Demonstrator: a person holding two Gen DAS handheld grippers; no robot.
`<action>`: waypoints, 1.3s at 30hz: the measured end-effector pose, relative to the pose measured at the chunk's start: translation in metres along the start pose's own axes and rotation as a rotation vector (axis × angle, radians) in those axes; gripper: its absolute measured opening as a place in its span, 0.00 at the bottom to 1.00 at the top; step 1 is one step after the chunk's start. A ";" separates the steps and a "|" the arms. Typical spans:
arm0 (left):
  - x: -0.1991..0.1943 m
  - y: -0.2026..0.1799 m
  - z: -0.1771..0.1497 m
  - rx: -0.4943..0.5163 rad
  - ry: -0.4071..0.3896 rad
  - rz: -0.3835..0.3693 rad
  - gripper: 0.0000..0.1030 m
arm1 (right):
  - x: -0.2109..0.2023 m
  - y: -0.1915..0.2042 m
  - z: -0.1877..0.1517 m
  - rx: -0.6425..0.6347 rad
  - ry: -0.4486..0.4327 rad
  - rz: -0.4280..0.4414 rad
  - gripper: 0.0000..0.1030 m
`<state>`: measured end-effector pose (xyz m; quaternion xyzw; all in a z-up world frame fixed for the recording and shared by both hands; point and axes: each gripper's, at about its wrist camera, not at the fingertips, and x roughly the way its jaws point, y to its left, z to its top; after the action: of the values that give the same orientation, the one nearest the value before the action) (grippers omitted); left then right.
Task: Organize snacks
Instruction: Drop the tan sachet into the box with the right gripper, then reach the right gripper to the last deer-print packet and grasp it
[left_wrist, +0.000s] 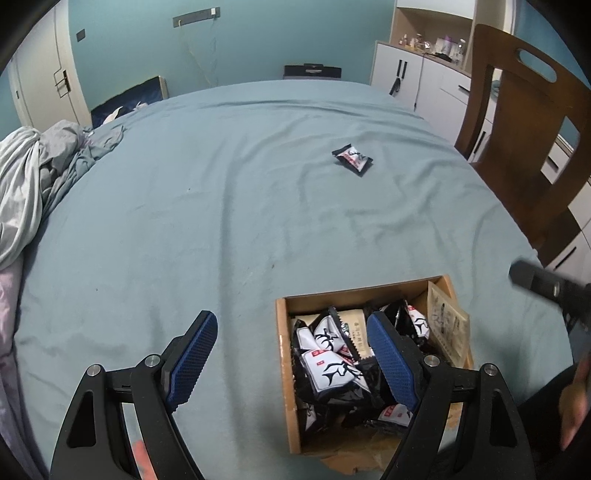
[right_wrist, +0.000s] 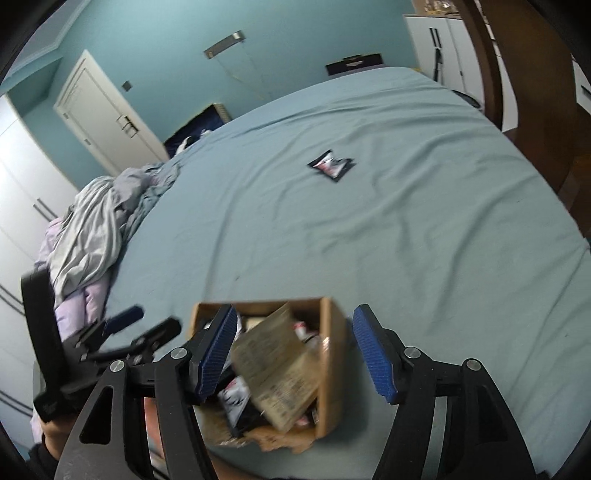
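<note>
The left hand-held gripper (left_wrist: 291, 350) points steeply down at the bed, its jaws spread wide and grasping nothing: one blue pad hangs over bare sheet at the lower left of its view, the other over the cardboard box (left_wrist: 286, 369) at the lower centre. The right hand-held gripper (right_wrist: 295, 354) tilts down over the same box (right_wrist: 332, 354), jaws released and apart, with a tan snack packet (right_wrist: 273, 369) lying blurred between the pads, touching neither as far as the blur allows. The box is full of black-and-white snack packets (left_wrist: 332, 369). One more snack packet (left_wrist: 352, 158) lies alone on the blue-green bedsheet (left_wrist: 221, 203) in the upper middle, well apart from the box. A wooden chair (left_wrist: 524, 122) stands at the right edge, crumpled bedding (left_wrist: 33, 177) at the left.
</note>
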<state>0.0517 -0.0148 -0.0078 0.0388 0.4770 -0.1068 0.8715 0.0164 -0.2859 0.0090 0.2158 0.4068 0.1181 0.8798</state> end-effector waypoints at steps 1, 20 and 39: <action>0.002 0.000 0.001 -0.004 0.006 -0.001 0.82 | 0.001 -0.005 0.008 0.014 0.001 -0.005 0.63; 0.048 0.002 0.025 0.022 0.113 0.016 0.82 | 0.109 -0.028 0.115 0.025 0.143 -0.057 0.63; 0.053 0.001 0.025 0.022 0.198 -0.091 0.82 | 0.261 0.020 0.155 -0.392 0.119 -0.275 0.63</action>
<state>0.1005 -0.0261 -0.0392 0.0373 0.5606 -0.1471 0.8140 0.3019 -0.2125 -0.0662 -0.0239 0.4527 0.0864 0.8872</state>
